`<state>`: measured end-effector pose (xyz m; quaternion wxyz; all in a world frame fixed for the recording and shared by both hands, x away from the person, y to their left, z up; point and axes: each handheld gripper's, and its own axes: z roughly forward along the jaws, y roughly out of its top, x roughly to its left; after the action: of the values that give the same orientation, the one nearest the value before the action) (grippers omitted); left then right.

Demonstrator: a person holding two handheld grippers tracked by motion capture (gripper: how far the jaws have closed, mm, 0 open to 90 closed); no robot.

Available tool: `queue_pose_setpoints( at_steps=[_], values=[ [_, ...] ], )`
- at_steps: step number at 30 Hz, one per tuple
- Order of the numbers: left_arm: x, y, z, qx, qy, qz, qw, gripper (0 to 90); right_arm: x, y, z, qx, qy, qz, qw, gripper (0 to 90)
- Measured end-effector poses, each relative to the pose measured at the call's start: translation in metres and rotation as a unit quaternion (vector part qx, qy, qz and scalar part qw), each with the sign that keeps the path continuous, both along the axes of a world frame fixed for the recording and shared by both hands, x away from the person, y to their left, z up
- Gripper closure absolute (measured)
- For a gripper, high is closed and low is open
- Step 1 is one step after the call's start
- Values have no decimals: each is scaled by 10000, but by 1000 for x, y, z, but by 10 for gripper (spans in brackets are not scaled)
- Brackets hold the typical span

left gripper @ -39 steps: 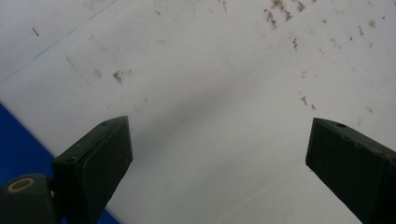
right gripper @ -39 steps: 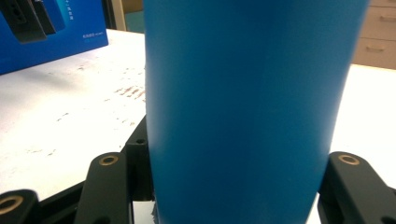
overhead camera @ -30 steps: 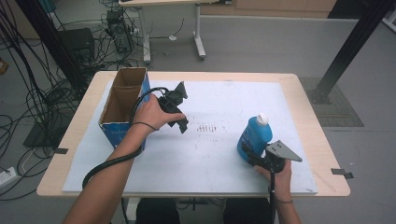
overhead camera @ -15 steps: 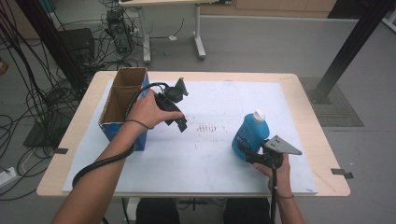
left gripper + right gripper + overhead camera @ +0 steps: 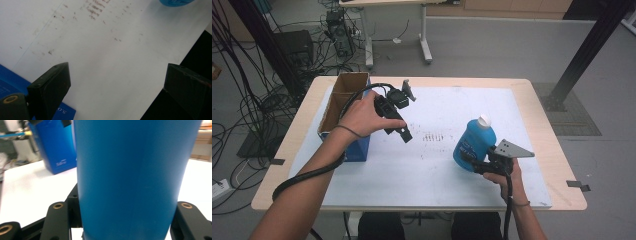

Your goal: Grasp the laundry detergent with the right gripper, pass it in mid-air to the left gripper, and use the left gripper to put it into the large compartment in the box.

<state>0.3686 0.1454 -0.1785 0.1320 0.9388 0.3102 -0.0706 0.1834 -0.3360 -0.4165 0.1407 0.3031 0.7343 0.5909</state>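
Grey floor, a tangle of black cables at the left and a second desk farther back frame the wooden bench [image 5: 557, 150], most of whose top lies under a white sheet [image 5: 432, 165] marked with a few faint smudges near its middle.

Largest thing on it is the cardboard box [image 5: 343, 102] with blue sides, at the left edge, long axis running away from the person. Its top is open; as far as the high view reaches into it, it looks empty, though the near part of its floor is hidden behind the person's left forearm.

Next comes the blue bottle [image 5: 473, 145] with a white cap, standing on the right half of the sheet, leaning slightly, its long axis close to vertical. The right claw [image 5: 470, 162] is clamped on its lower body, a jaw pressed on either flank in the right gripper view, where the bottle [image 5: 132, 175] fills the space between them.

The left claw [image 5: 406, 135] hangs over the sheet just right of the box, jaws wide apart and holding nothing; in its own view the sheet [image 5: 110, 57] lies bare between them.

From the held bottle the box lies to the left and a little farther from the person, well apart, with the left claw between the two. My guess is that the bottle is bound for the box, a leftward carry the right hand would make.
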Motion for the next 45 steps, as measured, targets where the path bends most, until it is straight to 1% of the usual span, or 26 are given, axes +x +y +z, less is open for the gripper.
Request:
queue_pose_setpoints(
  at_steps=[3,5,7,8,9,10,12,18,19,21,22,23,24,25,26,27,28,29,31,34,35,36,39,40,43,45],
  values=[
    [-5,-2,7,13,-60,-141,9999,72,8,-1,4,-22,1,237,9997,424],
    [-9,-2,11,-31,-112,-219,9997,72,13,-1,5,-29,6,375,9993,424],
    [-13,-2,16,-57,-151,-309,9994,73,17,-1,7,-19,13,477,9989,424],
    [-16,-3,20,-60,-202,-376,9991,73,18,-1,7,-13,19,514,9987,423],
    [-16,-3,20,-60,-202,-376,9991,73,18,-1,7,-13,19,514,9987,423],
    [-18,-3,24,-97,-204,-441,9988,73,22,0,9,-9,9,628,9980,424],
    [-21,-5,29,-84,-262,-532,9982,73,27,1,11,-13,6,769,9970,424],
    [-27,-10,39,-120,-292,-802,9963,71,42,5,16,89,31,1220,9925,423],
    [-27,-10,39,-120,-292,-802,9963,72,42,5,16,89,31,1220,9925,423],
    [-30,-13,43,-130,-310,-899,9954,72,48,7,21,54,19,1390,9903,423],
    [-30,-13,45,-148,-309,-959,9948,72,49,8,23,24,10,1429,9897,423],
    [-30,-13,45,-148,-309,-959,9948,73,49,8,23,24,10,1429,9897,423],
    [-31,-14,47,-178,-301,-1021,9942,73,53,9,26,-41,0,1546,9880,423],
    [-31,-14,47,-178,-301,-1021,9942,73,53,9,26,-41,0,1546,9880,423],
    [-31,-15,48,-173,-304,-1077,9936,73,57,12,28,-97,-4,1664,9860,423],
    [-32,-15,50,-180,-328,-1115,9931,73,58,12,29,-116,8,1713,9851,423],
    [-32,-15,50,-180,-328,-1115,9931,73,61,13,30,-134,-2,1788,9838,423],
    [-31,-16,52,-191,-301,-1164,9926,73,63,14,31,-136,13,1843,9828,423],
    [-32,-17,54,-219,-309,-1243,9915,73,66,16,31,-140,21,1944,9808,423],
    [-34,-21,58,-169,-317,-1352,9902,73,70,19,33,-133,23,2047,9787,423],
    [-34,-21,58,-169,-317,-1352,9902,72,70,19,33,-133,23,2047,9787,423],
    [-36,-23,60,-162,-332,-1389,9896,72,72,22,35,-137,10,2125,9771,423],
    [-38,-25,63,-199,-327,-1468,9884,72,75,27,38,-188,-1,2249,9742,423],
    [-39,-27,65,-180,-330,-1512,9878,72,76,28,39,-209,-12,2273,9736,423],
    [-41,-31,67,-150,-328,-1574,9869,71,78,34,41,-269,-18,2390,9706,423],
    [-41,-32,68,-182,-305,-1629,9860,71,80,37,43,-287,2,2473,9685,423]
  ],
)
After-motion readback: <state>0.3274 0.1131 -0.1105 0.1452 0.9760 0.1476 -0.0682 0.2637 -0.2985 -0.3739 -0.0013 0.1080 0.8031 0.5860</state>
